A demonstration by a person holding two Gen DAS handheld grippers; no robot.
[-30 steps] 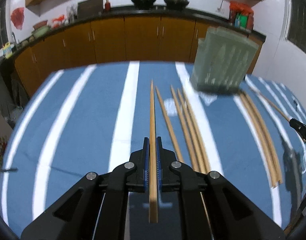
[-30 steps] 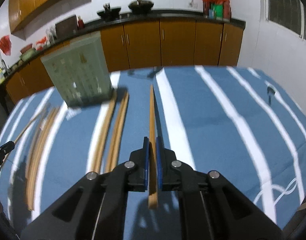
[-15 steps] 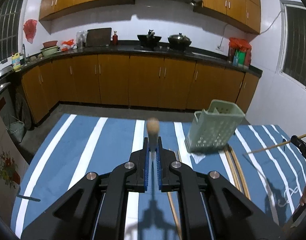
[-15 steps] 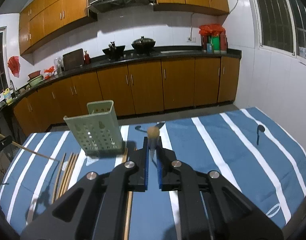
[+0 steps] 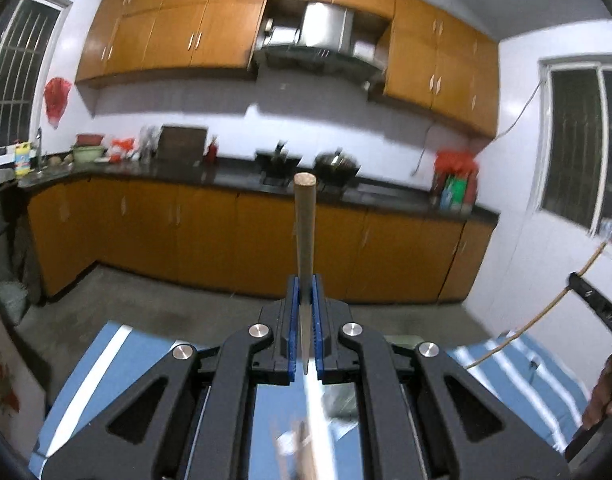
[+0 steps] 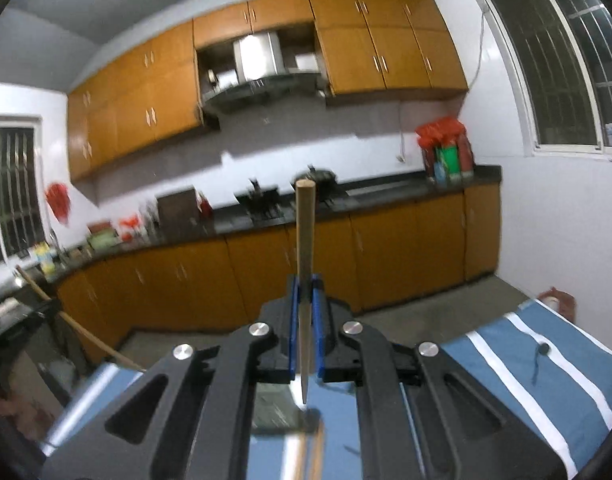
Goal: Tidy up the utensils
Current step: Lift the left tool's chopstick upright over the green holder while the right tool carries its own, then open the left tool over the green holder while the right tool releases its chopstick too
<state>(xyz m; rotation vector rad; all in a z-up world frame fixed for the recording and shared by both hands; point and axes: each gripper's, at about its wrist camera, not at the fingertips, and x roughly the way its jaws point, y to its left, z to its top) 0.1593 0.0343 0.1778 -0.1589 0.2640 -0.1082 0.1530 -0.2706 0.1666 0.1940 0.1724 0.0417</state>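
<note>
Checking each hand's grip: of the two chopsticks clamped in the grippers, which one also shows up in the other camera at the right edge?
The chopstick in the right gripper: the left wrist view shows it slanting at the right edge. The left gripper's own chopstick stands centred.

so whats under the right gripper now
Below the right hand-held gripper, which clamps a chopstick, lies the blue striped tablecloth, with a greenish shape seen through its frame, likely the utensil basket. The frame hides the rest of it.
</note>
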